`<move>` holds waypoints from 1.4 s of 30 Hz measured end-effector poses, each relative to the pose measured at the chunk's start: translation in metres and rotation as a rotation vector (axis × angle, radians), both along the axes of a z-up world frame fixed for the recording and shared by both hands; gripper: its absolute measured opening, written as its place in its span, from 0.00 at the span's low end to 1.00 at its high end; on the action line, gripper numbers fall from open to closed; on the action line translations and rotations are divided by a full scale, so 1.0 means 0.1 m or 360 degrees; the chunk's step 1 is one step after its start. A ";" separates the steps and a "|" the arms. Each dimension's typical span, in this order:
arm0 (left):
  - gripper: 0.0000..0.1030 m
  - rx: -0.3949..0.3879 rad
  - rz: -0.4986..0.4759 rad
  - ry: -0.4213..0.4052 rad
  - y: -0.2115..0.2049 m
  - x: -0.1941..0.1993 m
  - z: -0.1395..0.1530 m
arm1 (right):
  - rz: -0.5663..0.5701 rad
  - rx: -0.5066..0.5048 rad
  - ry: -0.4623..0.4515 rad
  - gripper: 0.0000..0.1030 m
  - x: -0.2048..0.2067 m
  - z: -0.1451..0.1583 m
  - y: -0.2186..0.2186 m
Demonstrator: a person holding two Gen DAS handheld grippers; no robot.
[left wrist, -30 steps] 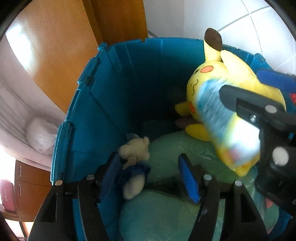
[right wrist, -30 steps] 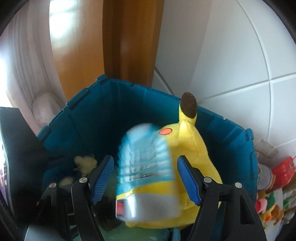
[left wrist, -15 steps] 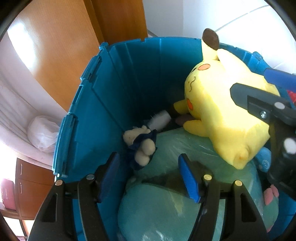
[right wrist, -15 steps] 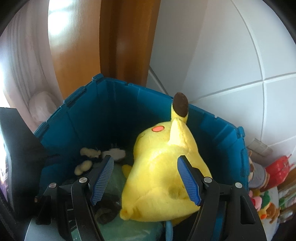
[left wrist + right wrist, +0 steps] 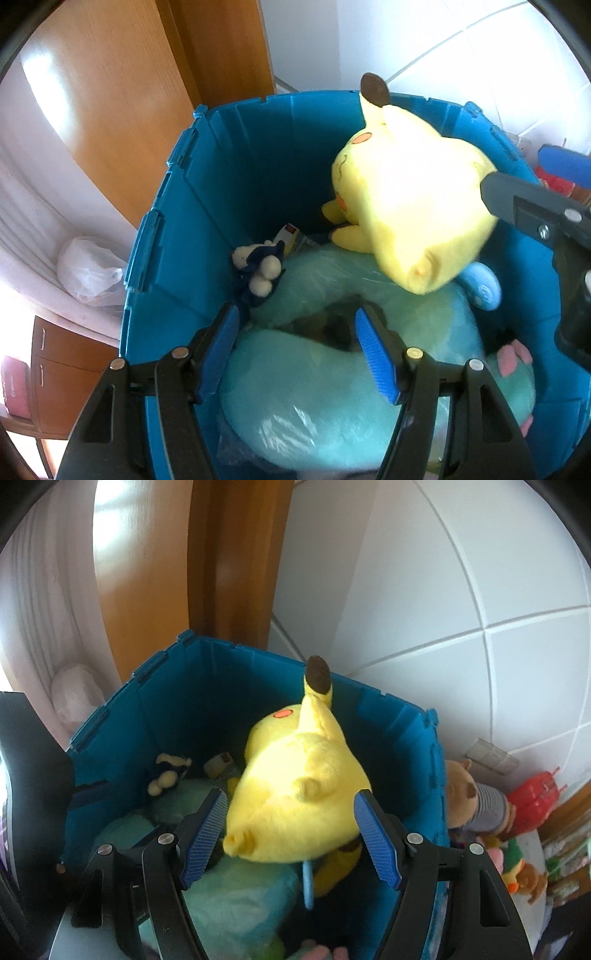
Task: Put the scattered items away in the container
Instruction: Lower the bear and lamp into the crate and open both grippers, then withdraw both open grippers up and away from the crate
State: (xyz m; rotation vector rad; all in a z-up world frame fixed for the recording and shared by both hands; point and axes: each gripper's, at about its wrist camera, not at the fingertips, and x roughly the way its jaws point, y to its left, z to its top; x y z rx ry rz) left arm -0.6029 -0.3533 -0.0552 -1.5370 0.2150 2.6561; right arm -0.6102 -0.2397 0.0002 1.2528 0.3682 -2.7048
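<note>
The blue bin [image 5: 166, 236] fills the frame's centre, holding a yellow plush [image 5: 410, 206] atop a teal cushion [image 5: 325, 391], with a small white-and-navy doll [image 5: 258, 269] tucked at centre-left (likely dropped there). Both the left gripper [image 5: 295, 347] and right gripper [image 5: 290, 834] hang above it, spread and empty. More toys [image 5: 476, 801] wait at right, outside the wall.

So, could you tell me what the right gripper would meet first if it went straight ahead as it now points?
Most likely the big yellow plush toy lying in the blue plastic bin: the open right gripper frames its back, though the depth is hard to judge.
</note>
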 end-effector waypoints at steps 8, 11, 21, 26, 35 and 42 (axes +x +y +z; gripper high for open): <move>0.63 0.0033 -0.0003 0.0048 0.00 0.36 0.17 | -0.0012 -0.0026 0.0024 0.70 0.39 0.13 0.08; 0.63 0.0051 0.0000 0.0062 -0.01 0.50 0.21 | -0.0017 -0.0035 0.0039 0.72 0.55 0.17 0.09; 0.79 0.0092 0.0003 0.0197 -0.01 1.15 0.35 | -0.0040 -0.0081 0.0138 0.99 1.18 0.27 0.22; 0.79 0.0058 0.0022 0.0310 0.05 1.56 0.32 | -0.0042 -0.0083 0.0220 0.99 1.60 0.18 0.30; 0.79 0.0047 0.0066 0.0312 0.18 2.07 0.29 | -0.0042 -0.0149 0.0207 0.99 2.14 -0.02 0.49; 0.79 0.0070 0.0110 0.0372 0.24 2.42 0.38 | -0.0055 -0.0165 0.0272 1.00 2.49 0.03 0.65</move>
